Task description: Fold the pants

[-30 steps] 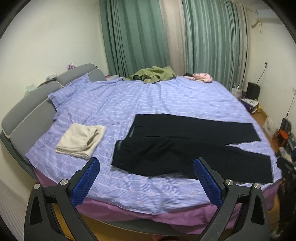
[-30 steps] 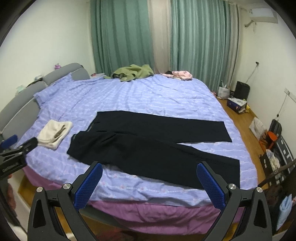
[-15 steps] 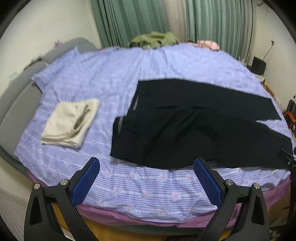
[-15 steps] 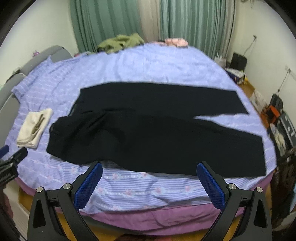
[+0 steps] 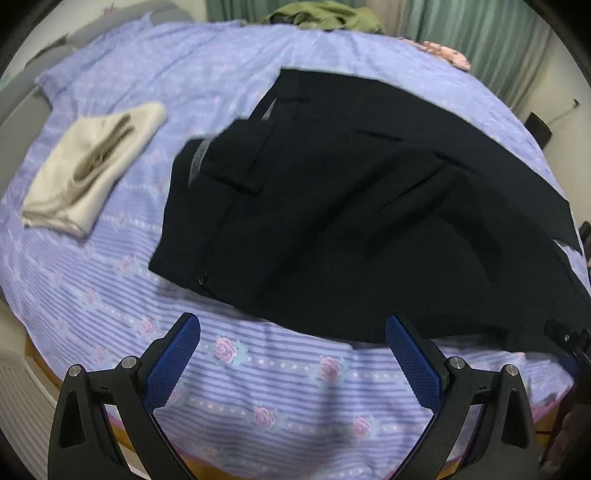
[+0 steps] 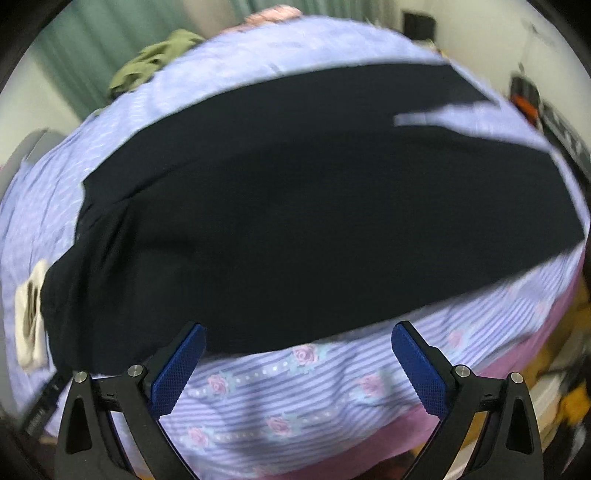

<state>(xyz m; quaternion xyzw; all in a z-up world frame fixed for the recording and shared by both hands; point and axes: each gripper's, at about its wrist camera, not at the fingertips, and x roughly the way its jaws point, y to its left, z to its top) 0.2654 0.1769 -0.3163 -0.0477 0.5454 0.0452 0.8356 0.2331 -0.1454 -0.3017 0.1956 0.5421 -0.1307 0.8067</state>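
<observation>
Black pants (image 5: 351,206) lie flat on the purple striped bed (image 5: 258,387), waistband to the left, legs spread to the right. They fill the right wrist view (image 6: 314,221). My left gripper (image 5: 293,354) is open and empty, just in front of the near edge of the pants by the waist end. My right gripper (image 6: 297,356) is open and empty, at the near edge of the lower leg.
A folded cream garment (image 5: 88,166) lies left of the pants, also visible in the right wrist view (image 6: 31,325). A green garment (image 5: 325,16) and a pink one (image 5: 443,51) lie at the far side. The bed's front edge (image 6: 351,446) is below my grippers.
Both grippers have moved forward and down toward the near edge of the pants, which now look much larger. Both stay open.
</observation>
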